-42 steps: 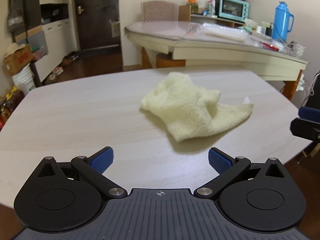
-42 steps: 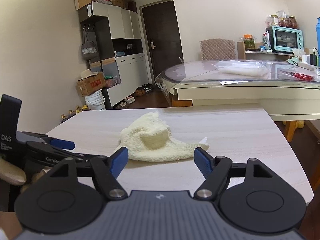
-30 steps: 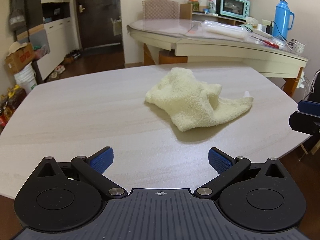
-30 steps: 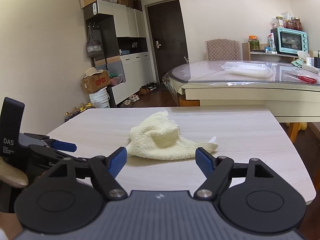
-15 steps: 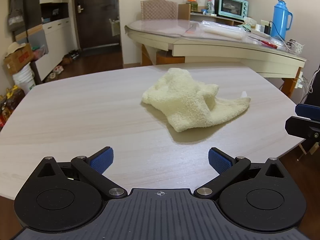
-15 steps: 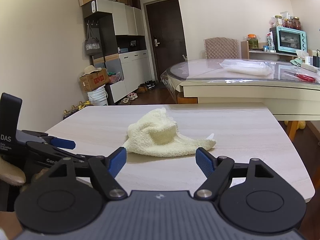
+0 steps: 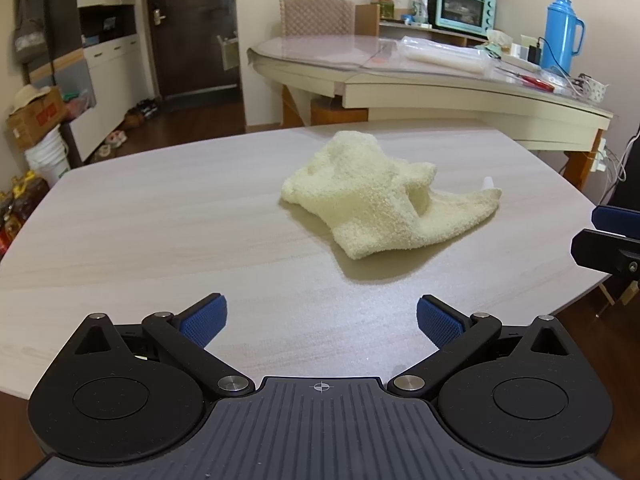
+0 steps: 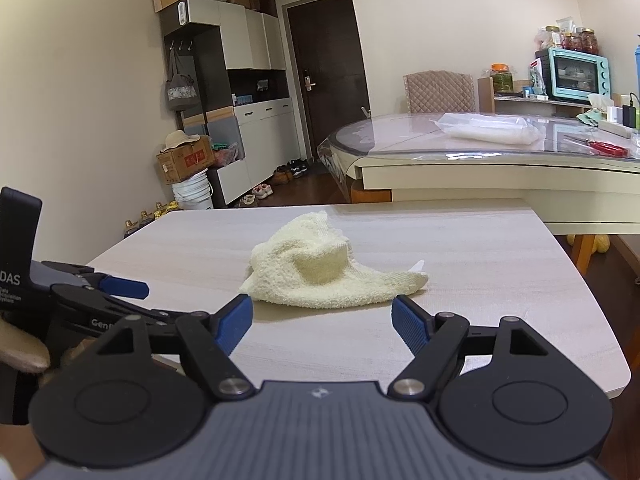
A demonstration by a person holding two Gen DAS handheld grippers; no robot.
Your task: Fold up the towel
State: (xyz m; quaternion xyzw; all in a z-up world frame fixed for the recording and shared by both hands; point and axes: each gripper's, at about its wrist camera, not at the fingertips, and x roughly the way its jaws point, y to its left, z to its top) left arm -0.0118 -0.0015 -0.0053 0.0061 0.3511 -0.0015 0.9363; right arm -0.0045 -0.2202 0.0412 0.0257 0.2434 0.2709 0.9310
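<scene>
A cream fluffy towel (image 7: 380, 208) lies crumpled in a heap on the pale wooden table (image 7: 160, 220), with a small white tag at its right tip. It also shows in the right wrist view (image 8: 320, 276). My left gripper (image 7: 322, 322) is open and empty, held over the table's near edge, short of the towel. My right gripper (image 8: 322, 320) is open and empty, just in front of the towel's near edge. The right gripper's finger shows at the right edge of the left wrist view (image 7: 612, 240). The left gripper shows at the left of the right wrist view (image 8: 100, 296).
A second, glass-topped table (image 7: 440, 80) stands behind with a plastic bag, red scissors, a blue flask (image 7: 562, 32) and a teal oven (image 7: 464, 8). A chair (image 7: 316, 16), cabinets, boxes and a bucket (image 7: 44, 160) line the far wall.
Both grippers have drifted slightly; the towel sits a little nearer and lower in the right wrist view. Both stay open, and the towel has not moved on the table.
</scene>
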